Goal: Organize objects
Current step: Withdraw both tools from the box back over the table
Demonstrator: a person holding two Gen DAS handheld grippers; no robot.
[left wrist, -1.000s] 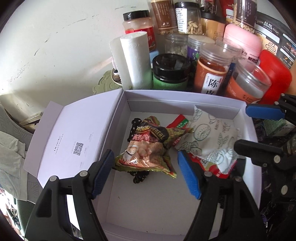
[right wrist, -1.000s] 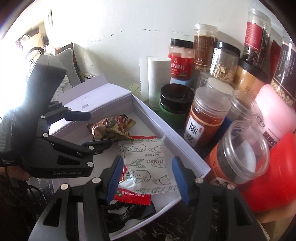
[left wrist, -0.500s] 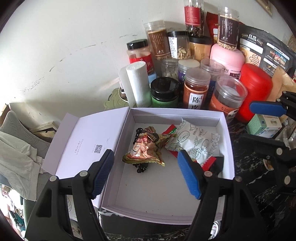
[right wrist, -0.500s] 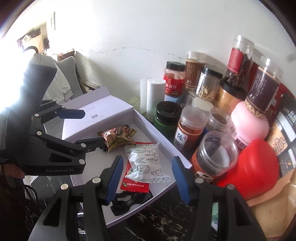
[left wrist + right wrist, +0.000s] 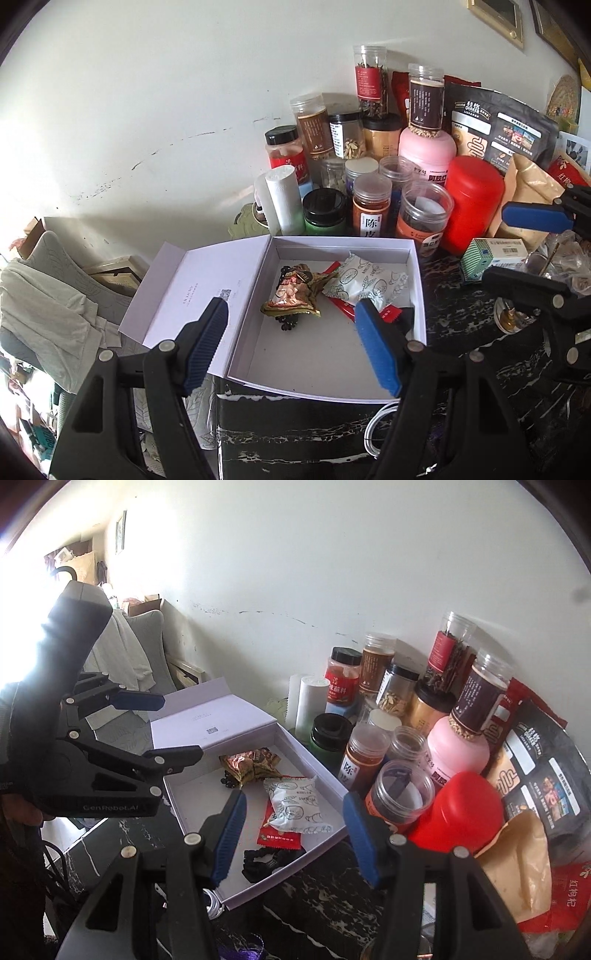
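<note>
Box (image 5: 416, 288) of pale card is seen lying open on the dark marbled counter (image 5: 480, 332), its lid (image 5: 199, 291) folded flat toward nine o'clock. Inside, a gold-brown snack packet (image 5: 293, 293) is lodged near the centre, with a white printed sachet (image 5: 364, 282) at about three o'clock of it, overlapping a red packet (image 5: 343, 310). A black hair tie (image 5: 271, 860) is tucked in the near corner by the wall.

Both tools are held above the box and nothing is gripped: the left tool (image 5: 291, 341) is parted wide with only air between its blue pads, and the right tool (image 5: 293, 840) is likewise parted and empty.

The box appears already loaded, so closing the lid is judged the likely step. If so, the lid's free edge at nine o'clock would best be taken by the left tool and swung over in one arc, while the box wall is steadied by the right tool so it is not pushed into the jars (image 5: 371, 206) crowded at twelve o'clock. The sachet should be checked for lying below the rim, since a raised corner could stop the lid from seating.
</note>
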